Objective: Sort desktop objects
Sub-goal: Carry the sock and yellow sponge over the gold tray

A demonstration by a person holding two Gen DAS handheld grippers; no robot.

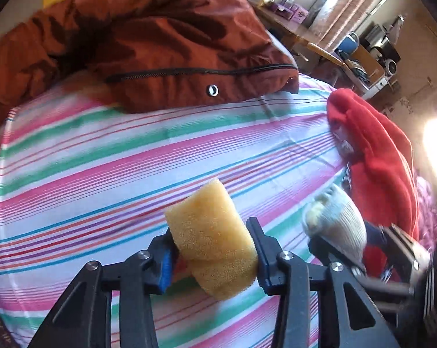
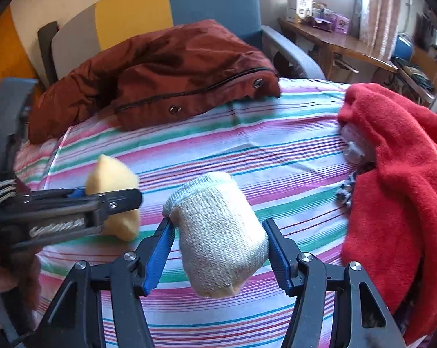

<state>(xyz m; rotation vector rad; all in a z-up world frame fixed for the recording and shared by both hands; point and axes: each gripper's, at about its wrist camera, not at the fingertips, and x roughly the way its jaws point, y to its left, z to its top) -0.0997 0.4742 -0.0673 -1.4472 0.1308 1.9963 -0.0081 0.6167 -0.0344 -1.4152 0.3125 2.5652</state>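
The left gripper [image 1: 211,256] pinched a yellow sponge [image 1: 211,233] above the striped sheet [image 1: 102,174]; the right gripper [image 2: 219,250] pinched a rolled knit sock [image 2: 218,232]. Both things looked light and soft, best held across the middle. Only the right view showed the sponge bulging past the left jaws.

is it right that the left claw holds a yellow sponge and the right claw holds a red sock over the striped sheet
Not quite: the sock in the right claw is pale grey-white, not red, as the right wrist view shows. The left claw does hold the yellow sponge over the striped sheet.
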